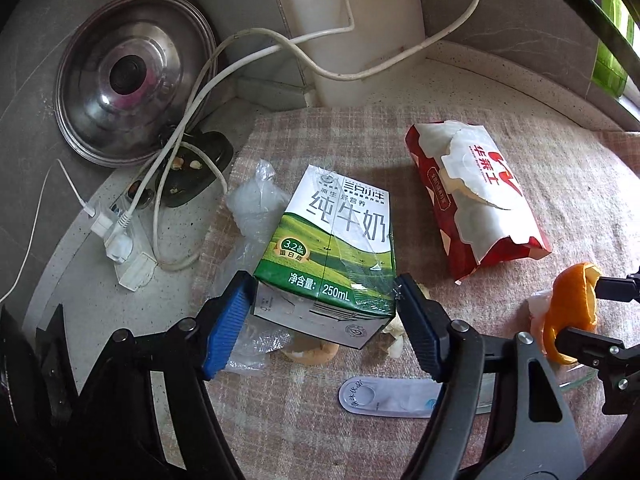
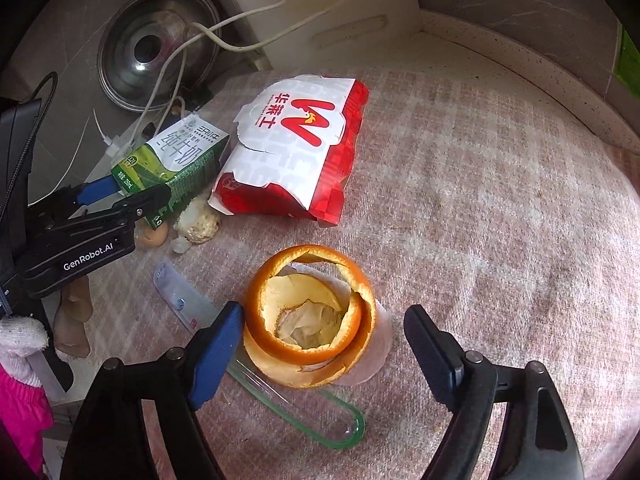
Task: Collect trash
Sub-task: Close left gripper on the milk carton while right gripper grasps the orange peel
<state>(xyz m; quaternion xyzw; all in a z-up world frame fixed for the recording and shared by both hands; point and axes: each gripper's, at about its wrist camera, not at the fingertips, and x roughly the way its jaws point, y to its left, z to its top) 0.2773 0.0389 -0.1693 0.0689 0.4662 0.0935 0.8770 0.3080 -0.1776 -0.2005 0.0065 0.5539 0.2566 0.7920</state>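
Grey counter [image 1: 100, 280] carries a checked cloth [image 2: 480, 200] strewn with trash. Left gripper [image 1: 324, 300] has its blue pads touching both sides of the milk carton [image 1: 340, 240], near the cloth's left edge; it looks held. Right gripper [image 2: 324, 320] is wide around the orange peel [image 2: 312, 316], one pad touching. Best to close gently, since peel squashes, then lift straight up.

A home kitchen: speckled stone counter [image 1: 472, 76], steel pot lid [image 1: 132, 80], tiled wall [image 1: 520, 4]
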